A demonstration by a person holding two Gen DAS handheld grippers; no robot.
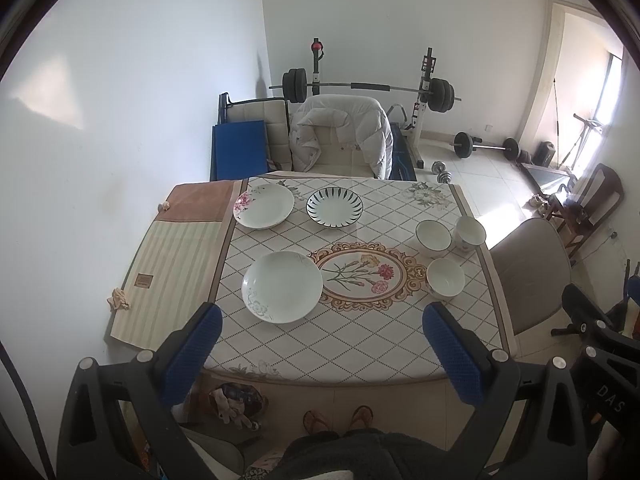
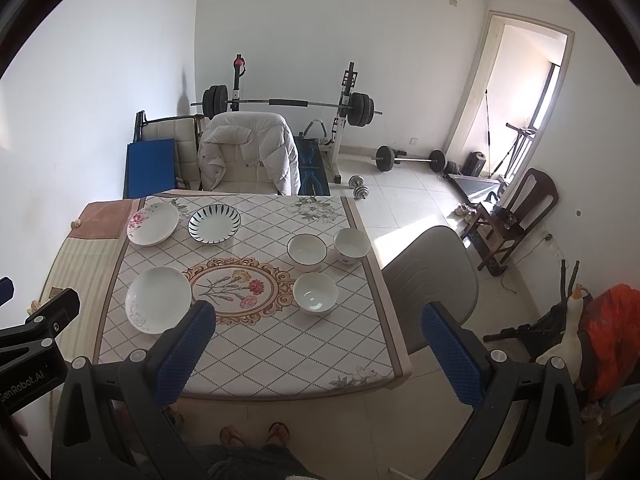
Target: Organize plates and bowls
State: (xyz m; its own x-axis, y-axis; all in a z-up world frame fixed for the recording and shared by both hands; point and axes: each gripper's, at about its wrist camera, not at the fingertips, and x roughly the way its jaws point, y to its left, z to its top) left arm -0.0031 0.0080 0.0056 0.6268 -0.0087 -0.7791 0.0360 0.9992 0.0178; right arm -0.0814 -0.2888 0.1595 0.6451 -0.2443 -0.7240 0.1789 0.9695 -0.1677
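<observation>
A person stands at the near edge of a dining table [image 1: 360, 344], sandalled feet [image 1: 338, 420] just showing below, a two-finger gripper in each hand held high above the cloth. The left gripper [image 1: 322, 320] has its blue-padded fingers spread wide with nothing between them; the right gripper [image 2: 320, 320] is likewise wide apart and empty. Neither touches any dish.

On the diamond-patterned tablecloth [image 2: 248, 344], nearest on the left, lies a white plate with a grey flower [image 1: 282, 286]; level with it on the right sits a plain white bowl [image 2: 315, 293]. Between them is the cloth's oval flower medallion [image 1: 366, 274]. Beyond the plain bowl stand two more, side by side and almost touching: a dark-rimmed bowl [image 2: 307, 252] and, at the table's right edge, a small patterned bowl [image 2: 351, 246]. At the far left lie a pink-flowered plate [image 1: 264, 205], which seems to rest on another plate beneath it, and just beside it a plate with dark radiating stripes [image 1: 334, 206].

A striped mat [image 1: 172, 268] lies left of the table against the wall. A grey chair [image 2: 432, 276] stands at the right side. Behind the table a white padded jacket [image 1: 340, 132] is draped over a chair, and further back a barbell on a rack [image 1: 368, 88] stands against the wall.
</observation>
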